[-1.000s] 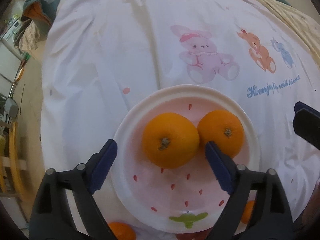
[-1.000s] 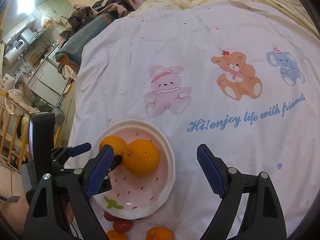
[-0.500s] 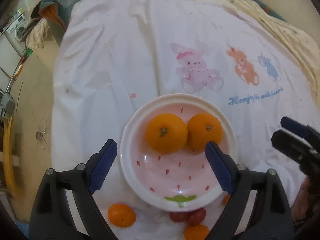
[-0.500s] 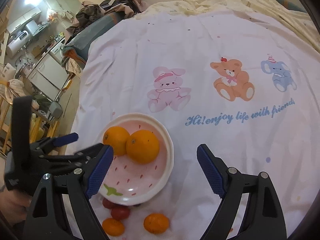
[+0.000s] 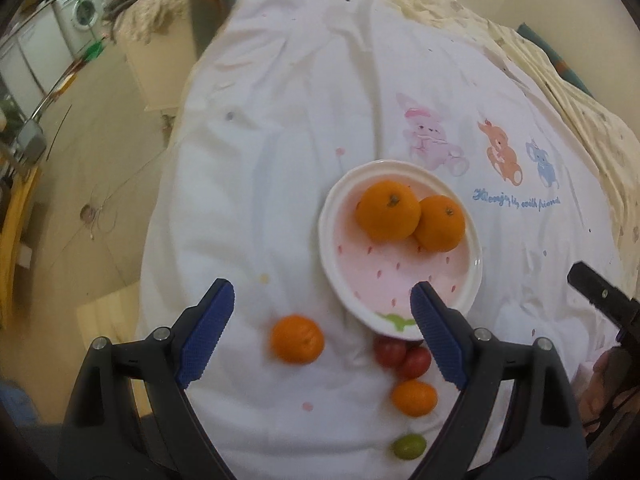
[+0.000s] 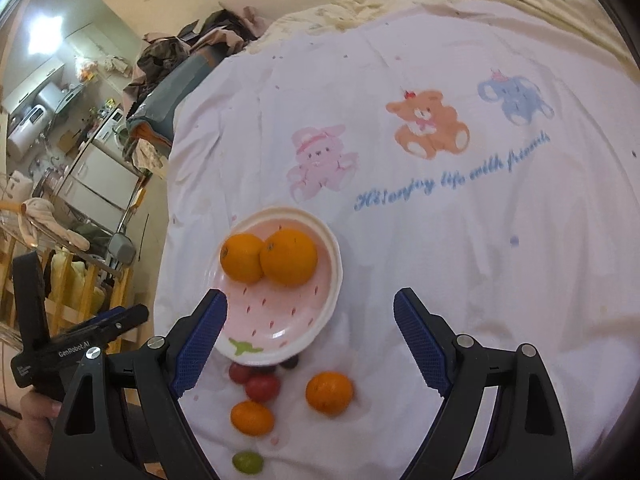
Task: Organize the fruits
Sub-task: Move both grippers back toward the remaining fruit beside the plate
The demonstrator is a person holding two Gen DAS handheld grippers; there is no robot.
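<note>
Left gripper (image 5: pixel 322 308): jaws apart, empty, above sheet (image 5: pixel 280 128) edge. Right gripper (image 6: pixel 310 316): jaws apart, empty. Two oranges (image 5: pixel 389 210) touching on plate (image 5: pixel 326 240). Loose on sheet near plate's front rim: mandarin (image 5: pixel 297 339), smaller mandarin (image 5: pixel 414 398), red tomatoes (image 5: pixel 402 356) against rim, green one (image 5: pixel 408 446) nearest camera. Judgement: mandarins light, firm, roll on soft sheet; take across widest middle. Tomatoes soft, smooth, easily crushed; gentle squeeze only. Plate likely ceramic, breakable.
</note>
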